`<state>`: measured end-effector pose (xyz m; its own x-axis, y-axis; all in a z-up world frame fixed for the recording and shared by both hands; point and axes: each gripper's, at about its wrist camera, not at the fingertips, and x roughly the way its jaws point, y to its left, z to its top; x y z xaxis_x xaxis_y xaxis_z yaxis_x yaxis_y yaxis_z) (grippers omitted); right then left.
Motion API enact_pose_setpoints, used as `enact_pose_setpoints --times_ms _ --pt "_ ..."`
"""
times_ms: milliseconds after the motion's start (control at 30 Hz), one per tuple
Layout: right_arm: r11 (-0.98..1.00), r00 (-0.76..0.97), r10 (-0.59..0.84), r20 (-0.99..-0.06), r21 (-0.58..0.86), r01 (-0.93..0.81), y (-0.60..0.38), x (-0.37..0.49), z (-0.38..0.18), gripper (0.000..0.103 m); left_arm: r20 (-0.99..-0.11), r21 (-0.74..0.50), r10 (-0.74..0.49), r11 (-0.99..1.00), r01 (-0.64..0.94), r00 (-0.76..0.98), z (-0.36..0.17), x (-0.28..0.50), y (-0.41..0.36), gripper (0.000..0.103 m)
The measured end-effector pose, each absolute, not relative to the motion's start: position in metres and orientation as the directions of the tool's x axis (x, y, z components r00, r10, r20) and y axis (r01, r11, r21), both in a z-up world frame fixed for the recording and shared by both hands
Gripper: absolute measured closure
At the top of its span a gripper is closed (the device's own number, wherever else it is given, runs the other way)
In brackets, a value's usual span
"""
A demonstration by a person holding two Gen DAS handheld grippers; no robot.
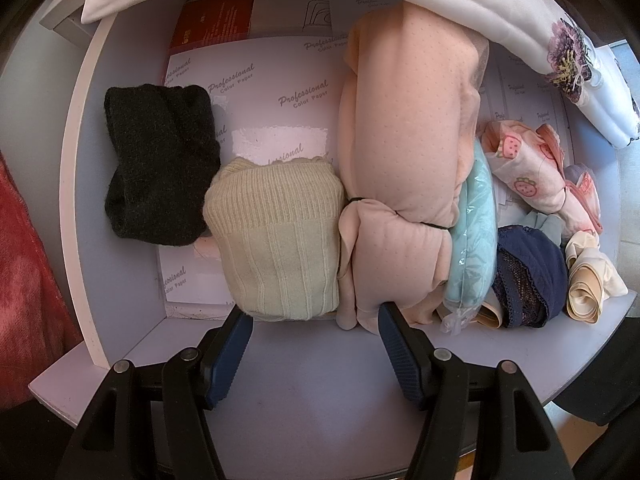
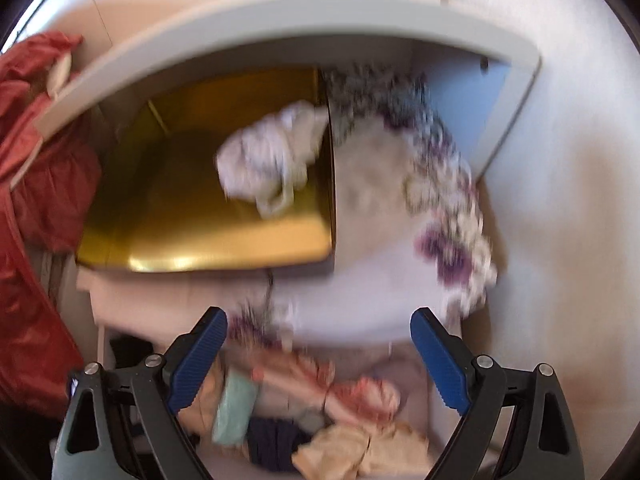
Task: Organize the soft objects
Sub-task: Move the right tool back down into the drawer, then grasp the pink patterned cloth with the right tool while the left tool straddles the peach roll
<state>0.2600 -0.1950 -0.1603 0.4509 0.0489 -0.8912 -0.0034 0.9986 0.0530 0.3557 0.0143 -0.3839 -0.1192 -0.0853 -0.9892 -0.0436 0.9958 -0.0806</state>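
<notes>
While the left claw [image 1: 314, 326] hangs spread and empty over the drawer's near edge [image 1: 304, 364], a cream knit roll [image 1: 276, 240] lies just beyond its tips, touching a peach roll [image 1: 404, 168]; a black roll [image 1: 160, 164] sits by the left wall, bare lining between. Through the blurred right view, the right claw [image 2: 320, 330] gapes empty above floral white fabric [image 2: 440, 216] beside a gold box [image 2: 192, 216].
</notes>
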Motion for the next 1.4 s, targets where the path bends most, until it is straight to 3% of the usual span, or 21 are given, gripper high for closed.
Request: enact_pose_setpoints --times_ms 300,633,900,1033,1400 --pt "0.997 0.158 0.06 -0.986 0.068 0.042 -0.194 0.238 -0.241 0.009 -0.989 -0.087 -0.091 0.995 -0.039 -0.113 -0.383 0.354 0.014 0.037" --pt "1.0 -0.012 -0.006 -1.0 -0.007 0.028 -0.199 0.233 -0.297 0.009 -0.988 -0.124 -0.128 0.991 -0.047 -0.089 -0.369 0.348 0.018 0.037" --pt "1.0 -0.031 -0.029 -0.999 -0.029 0.008 -0.198 0.23 -0.305 0.009 -0.994 -0.111 -0.111 0.992 -0.056 0.019 -0.342 0.353 0.025 0.037" --pt "1.0 -0.033 -0.028 -0.999 -0.028 0.006 -0.196 0.229 -0.306 0.009 -0.986 -0.164 -0.164 0.985 -0.051 0.004 -0.345 0.357 0.025 0.05" --pt "1.0 -0.033 -0.02 -0.999 -0.02 0.004 -0.199 0.229 -0.305 0.009 -0.972 -0.234 -0.234 0.972 -0.019 0.032 -0.349 0.389 0.014 0.053"
